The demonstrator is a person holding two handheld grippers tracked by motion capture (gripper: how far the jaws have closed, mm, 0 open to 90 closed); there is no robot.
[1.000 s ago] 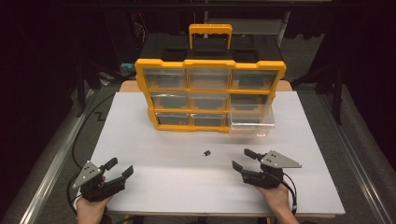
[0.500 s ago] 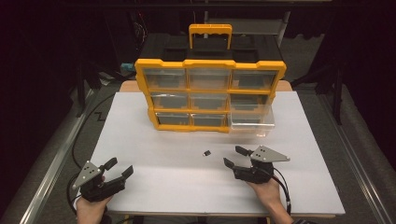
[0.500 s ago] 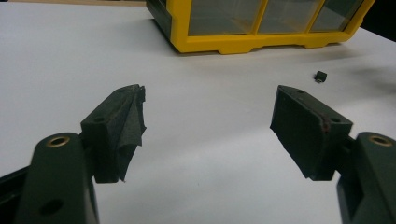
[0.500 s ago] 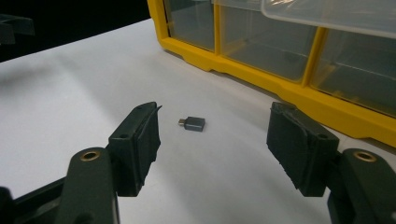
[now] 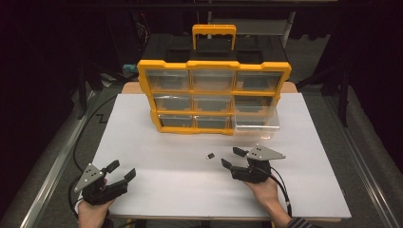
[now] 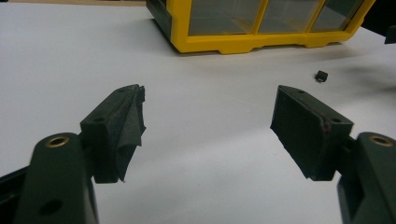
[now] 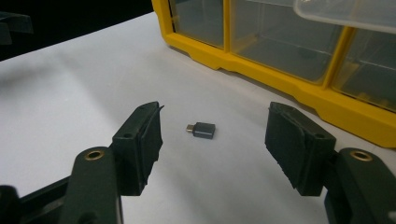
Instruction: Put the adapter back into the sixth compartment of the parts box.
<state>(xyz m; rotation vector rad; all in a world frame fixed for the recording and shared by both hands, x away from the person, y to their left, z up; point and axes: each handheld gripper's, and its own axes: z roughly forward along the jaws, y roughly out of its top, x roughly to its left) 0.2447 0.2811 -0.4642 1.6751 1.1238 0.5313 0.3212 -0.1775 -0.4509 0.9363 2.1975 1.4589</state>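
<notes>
A small dark grey USB adapter [image 5: 210, 155] [image 7: 202, 129] [image 6: 321, 76] lies on the white table in front of the yellow drawer organizer [image 5: 214, 97]. My right gripper [image 5: 233, 157] [image 7: 215, 140] is open just right of the adapter, which sits a little beyond the gap between its jaws. Near the front left corner of the table my left gripper [image 5: 120, 170] [image 6: 208, 126] rests open with nothing between its jaws. The organizer's bottom-right clear drawer [image 5: 254, 124] is pulled out.
The organizer stands upright at the back middle of the white table [image 5: 157, 152], with a black case and yellow handle [image 5: 214, 35] behind it. Cables trail from both grippers off the front edge. Dark floor surrounds the table.
My right gripper has moved left and slightly forward toward the adapter, staying open. The left gripper has not moved.
</notes>
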